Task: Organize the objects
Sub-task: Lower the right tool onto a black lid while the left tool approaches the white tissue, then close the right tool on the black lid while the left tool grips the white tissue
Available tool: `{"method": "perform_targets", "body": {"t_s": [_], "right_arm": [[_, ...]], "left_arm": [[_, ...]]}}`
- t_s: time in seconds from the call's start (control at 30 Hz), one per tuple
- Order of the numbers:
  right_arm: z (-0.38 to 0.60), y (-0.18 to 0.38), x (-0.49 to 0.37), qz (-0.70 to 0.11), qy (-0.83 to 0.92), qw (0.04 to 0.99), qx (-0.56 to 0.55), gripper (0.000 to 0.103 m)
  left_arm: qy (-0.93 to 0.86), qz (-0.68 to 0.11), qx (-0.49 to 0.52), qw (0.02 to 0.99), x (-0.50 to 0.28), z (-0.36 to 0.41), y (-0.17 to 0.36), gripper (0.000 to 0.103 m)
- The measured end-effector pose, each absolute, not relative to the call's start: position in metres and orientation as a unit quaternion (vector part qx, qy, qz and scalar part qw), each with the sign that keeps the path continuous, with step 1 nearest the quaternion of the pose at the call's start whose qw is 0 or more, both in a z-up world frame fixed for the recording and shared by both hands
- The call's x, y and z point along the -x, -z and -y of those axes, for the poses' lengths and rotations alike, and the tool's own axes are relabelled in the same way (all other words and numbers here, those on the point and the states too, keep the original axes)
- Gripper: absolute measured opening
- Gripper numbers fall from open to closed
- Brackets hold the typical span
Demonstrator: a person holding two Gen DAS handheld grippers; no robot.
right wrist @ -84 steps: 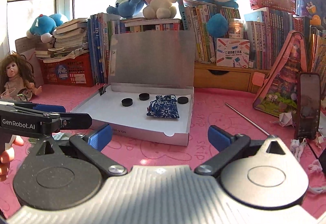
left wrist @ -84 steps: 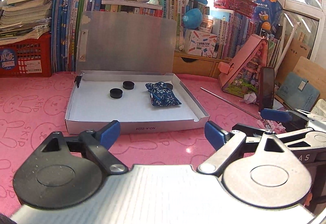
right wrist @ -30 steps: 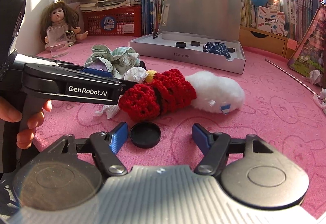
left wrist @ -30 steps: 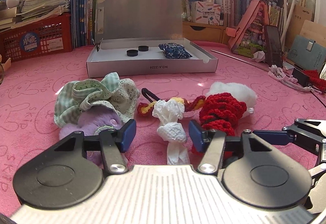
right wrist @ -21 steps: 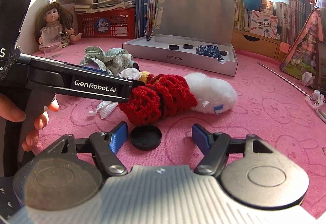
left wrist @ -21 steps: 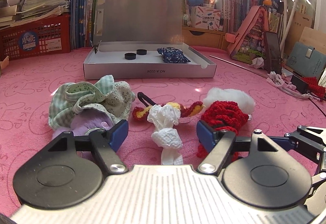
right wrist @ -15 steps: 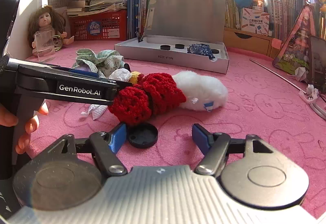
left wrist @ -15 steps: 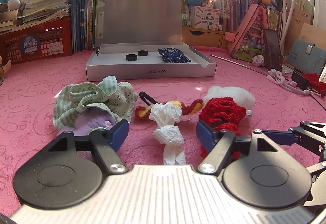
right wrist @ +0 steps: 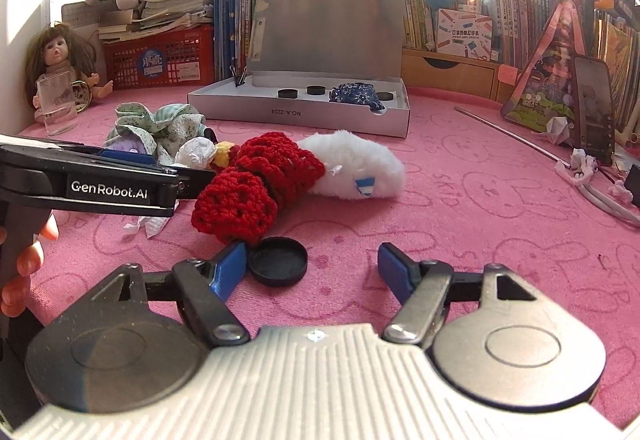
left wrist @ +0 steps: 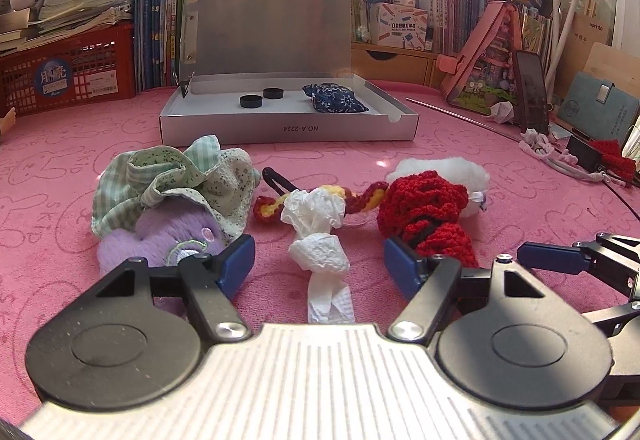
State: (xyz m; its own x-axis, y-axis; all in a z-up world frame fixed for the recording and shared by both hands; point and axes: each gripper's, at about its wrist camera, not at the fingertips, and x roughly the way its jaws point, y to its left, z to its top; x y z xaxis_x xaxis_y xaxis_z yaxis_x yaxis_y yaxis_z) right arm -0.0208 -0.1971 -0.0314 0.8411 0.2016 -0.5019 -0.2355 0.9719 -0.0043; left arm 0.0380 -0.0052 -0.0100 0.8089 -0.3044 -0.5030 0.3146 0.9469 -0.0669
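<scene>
Left gripper (left wrist: 319, 266): ribbed silver-grey plate at the base, two round black discs either side, black angular link arms each with a bright silver screw at the pivot, blue pads on the fingers (left wrist: 238, 264). Right gripper (right wrist: 308, 266): same build, small cross mark at centre of the plate edge. From the right wrist view the left unit shows a long black side bar printed "GenRobot.AI" in white; fingertips of the hand (right wrist: 24, 260) show at its black handle, no sleeve in view

mat (left wrist: 500, 168) pink w/ bunny print | crochet (left wrist: 424, 216) red | pouch (left wrist: 334, 102) navy floral | caps (left wrist: 251, 102) blk
</scene>
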Motion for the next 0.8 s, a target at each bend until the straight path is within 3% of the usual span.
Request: {"method": "perform_targets", "body": {"t_s": [0.13,0.2,0.33,0.8], "right_arm": [[0.1965,0.0319,0.0215,-0.258,-0.118,0.958,0.026,0.081],[0.1952,0.032,0.0228,-0.257,-0.123,0.958,0.025,0.081],[0.1932,0.032,0.0243,-0.254,-0.132,0.958,0.024,0.076],[0.1909,0.0281,0.0271,-0.256,-0.154,0.954,0.015,0.045]], "left_arm": [[0.164,-0.267,0.004,0.949,-0.0371,0.0058,0.0111,0.071],[0.163,-0.272,0.01,0.948,-0.0372,0.0046,0.0112,0.061],[0.161,-0.279,0.015,0.947,-0.0378,0.0011,0.012,0.054],[0.164,-0.278,-0.011,0.946,-0.0443,0.0084,0.0124,0.052]]}}
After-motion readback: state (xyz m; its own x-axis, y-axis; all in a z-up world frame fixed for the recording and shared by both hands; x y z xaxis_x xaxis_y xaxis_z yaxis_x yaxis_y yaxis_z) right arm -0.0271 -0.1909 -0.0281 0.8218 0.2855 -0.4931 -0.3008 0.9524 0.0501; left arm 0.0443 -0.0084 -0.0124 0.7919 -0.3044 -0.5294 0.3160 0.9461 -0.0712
